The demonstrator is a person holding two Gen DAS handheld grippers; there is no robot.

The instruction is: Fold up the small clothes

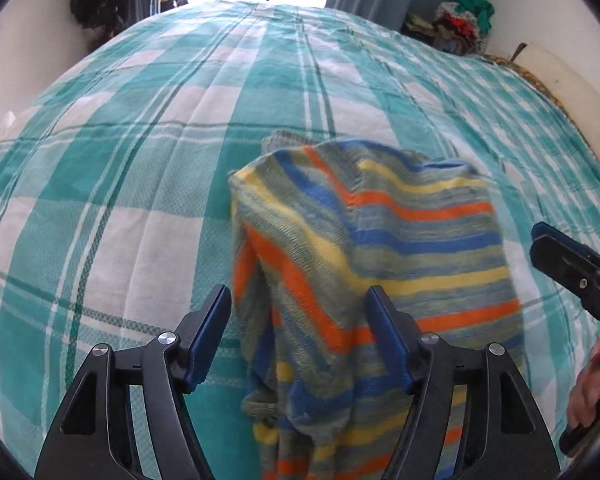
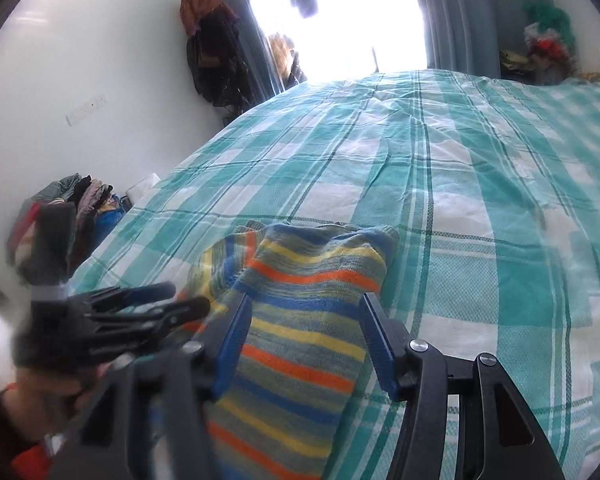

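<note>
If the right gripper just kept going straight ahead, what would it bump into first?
Probably the striped cloth, bunched on the checked bedspread; it already lies between the right gripper's open fingers. Depth is uncertain.

A garment (image 1: 372,264) lies bunched on the bed (image 1: 140,160), near its front edge. The left gripper (image 1: 298,320) and right gripper (image 2: 304,336) both sit over it, side by side, jaws apart.

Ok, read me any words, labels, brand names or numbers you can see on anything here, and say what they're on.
There is none to read in either view.
Striped garment: stripes only, no tag or print showing.
Checked bedsheet: pattern only.
Left gripper and right gripper: no markings visible.
Wall plate: too small and blurred to tell.
</note>
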